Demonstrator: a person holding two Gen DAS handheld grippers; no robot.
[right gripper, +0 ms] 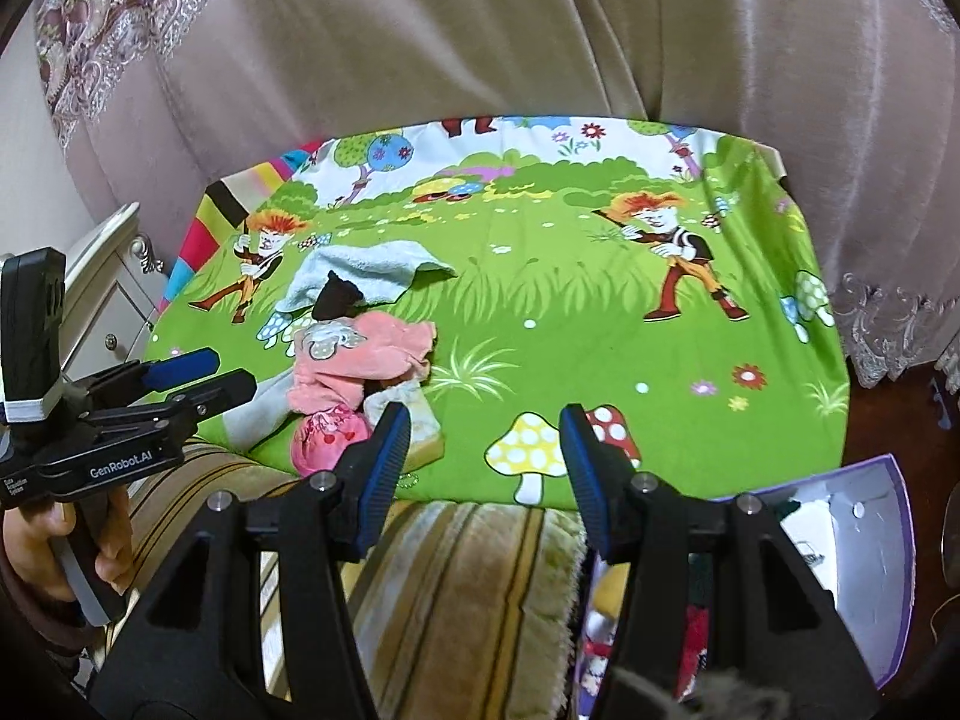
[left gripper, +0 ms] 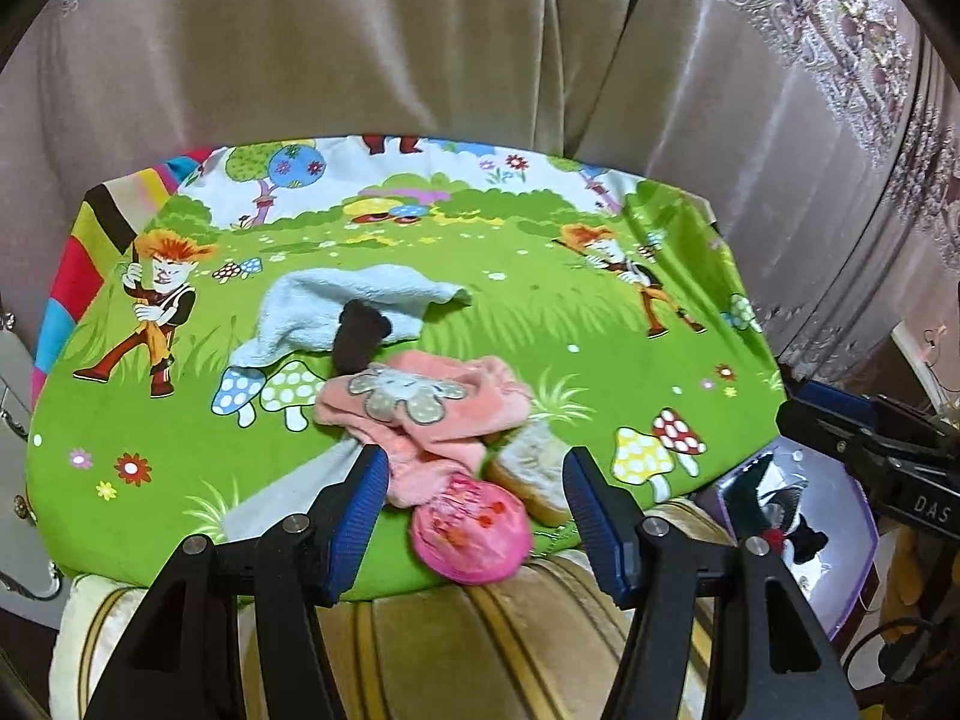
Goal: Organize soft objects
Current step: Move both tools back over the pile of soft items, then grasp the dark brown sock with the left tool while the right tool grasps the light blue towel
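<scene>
Soft pile at the near edge of the cloth [left gripper: 600, 324]: pink garment [left gripper: 420, 414] over pink ball [left gripper: 474, 540], blue towel [left gripper: 336, 312] and dark sock [left gripper: 357, 336] behind. All looked light, limp, unbreakable; best pinched at a bunched fold. Left gripper [left gripper: 474, 483] stood agape just before the ball; right gripper [right gripper: 486, 438] agape, empty, beside a purple box [right gripper: 864, 534].

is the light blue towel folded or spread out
Neither: the light blue towel lies crumpled, one corner flipped over, a dark sock resting on it.
</scene>
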